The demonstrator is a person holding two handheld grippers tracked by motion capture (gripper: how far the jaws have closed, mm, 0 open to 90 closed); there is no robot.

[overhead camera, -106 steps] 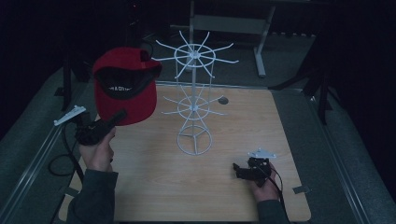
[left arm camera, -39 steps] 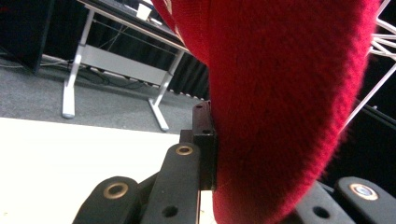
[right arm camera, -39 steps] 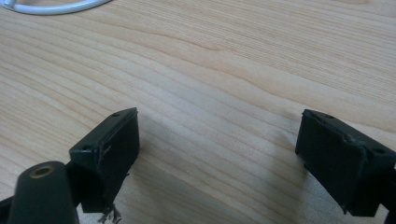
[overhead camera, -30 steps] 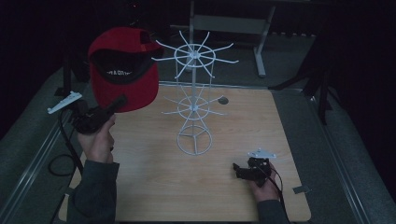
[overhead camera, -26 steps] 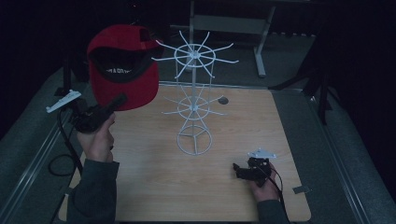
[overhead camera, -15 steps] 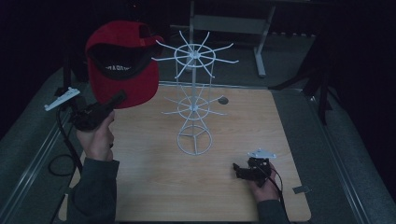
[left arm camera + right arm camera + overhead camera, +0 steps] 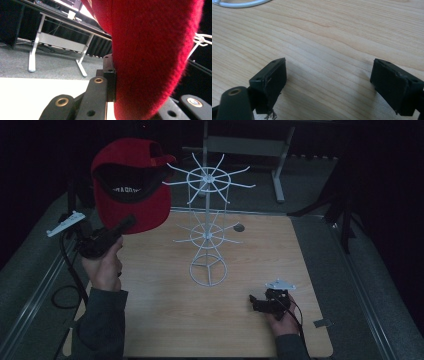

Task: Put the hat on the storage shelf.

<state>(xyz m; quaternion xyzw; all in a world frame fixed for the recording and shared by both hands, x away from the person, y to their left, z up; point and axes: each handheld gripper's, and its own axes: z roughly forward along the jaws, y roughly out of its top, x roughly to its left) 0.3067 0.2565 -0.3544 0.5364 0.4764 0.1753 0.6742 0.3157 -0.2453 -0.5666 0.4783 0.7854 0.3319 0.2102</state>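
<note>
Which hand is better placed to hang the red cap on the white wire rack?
Left. The left gripper already grips the red cap raised beside the white wire rack; the right gripper rests open and empty on the wooden table.

Red cap [image 7: 131, 200] w/ black lining & white lettering; white wire rack [image 7: 207, 227]; light woodgrain table [image 7: 160, 320]; black fingers [image 7: 270, 82].

Only writing anywhere is a small white label inside the red cap [image 7: 131, 190], seen upside down and way too blurry to actually read.
</note>
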